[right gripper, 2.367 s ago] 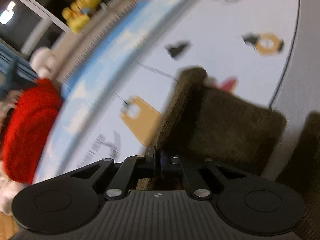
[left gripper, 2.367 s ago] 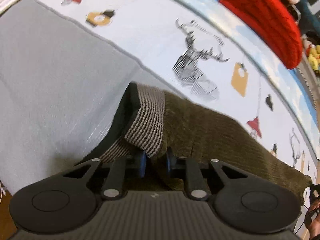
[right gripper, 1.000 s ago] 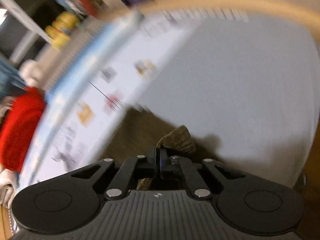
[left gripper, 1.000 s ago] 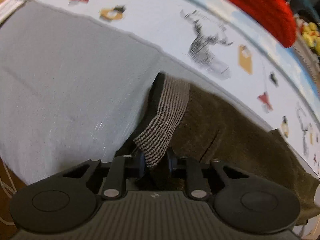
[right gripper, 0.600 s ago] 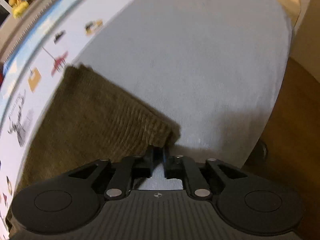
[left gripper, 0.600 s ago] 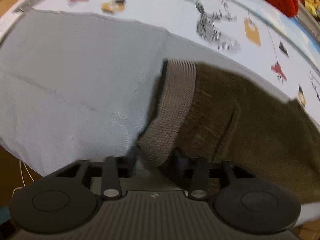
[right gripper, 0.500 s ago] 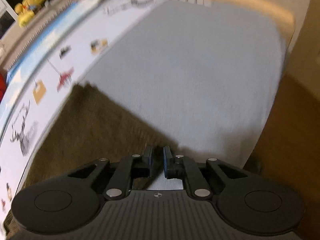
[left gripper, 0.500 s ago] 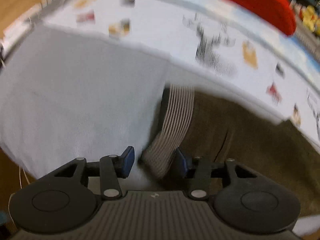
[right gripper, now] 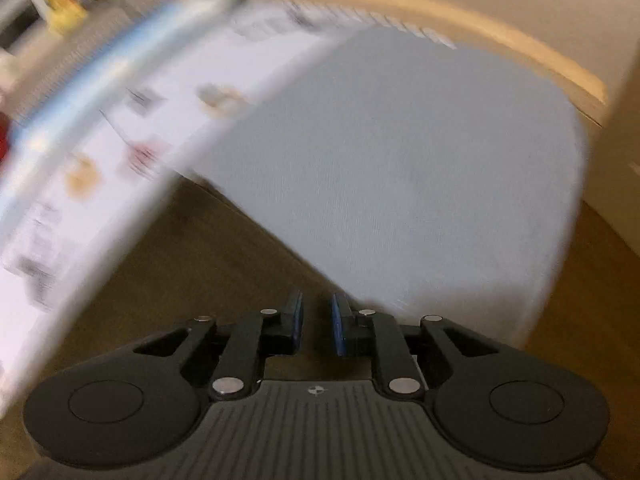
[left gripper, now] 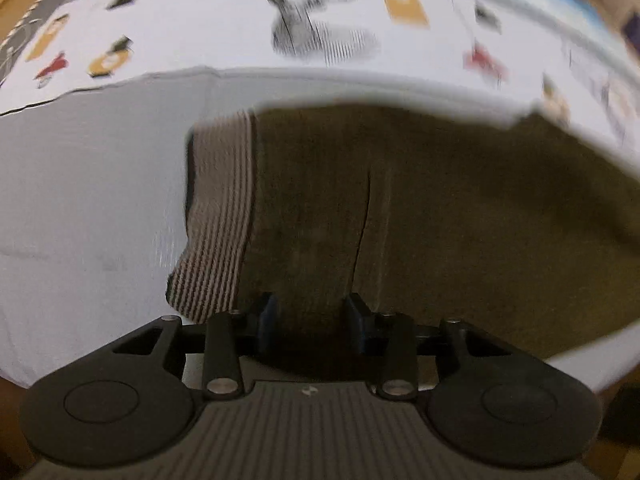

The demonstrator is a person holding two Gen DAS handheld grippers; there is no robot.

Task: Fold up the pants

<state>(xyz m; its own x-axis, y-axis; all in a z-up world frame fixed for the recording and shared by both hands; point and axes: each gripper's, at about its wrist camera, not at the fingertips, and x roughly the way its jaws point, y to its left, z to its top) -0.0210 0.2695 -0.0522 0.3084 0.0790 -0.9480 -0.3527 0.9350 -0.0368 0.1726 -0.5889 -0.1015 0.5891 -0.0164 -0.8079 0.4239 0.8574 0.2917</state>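
The olive-brown corduroy pants (left gripper: 420, 208) lie flat on the grey sheet (left gripper: 88, 200), with the striped ribbed waistband (left gripper: 218, 216) at their left end. My left gripper (left gripper: 309, 320) is open, its fingers apart just above the pants' near edge, holding nothing. In the blurred right wrist view the pants (right gripper: 192, 280) spread to the left in front of my right gripper (right gripper: 317, 320), which is slightly open and empty over their near corner.
A white printed cloth with a deer drawing (left gripper: 312, 32) lies beyond the pants. The grey sheet (right gripper: 400, 168) fills the right side, with a wooden bed rim (right gripper: 460, 28) behind it and brown floor (right gripper: 592, 280) to the right.
Both grippers have laid the pants down and opened, letting go of the waistband and the leg end. The pants now lie flat; both cameras are moving.
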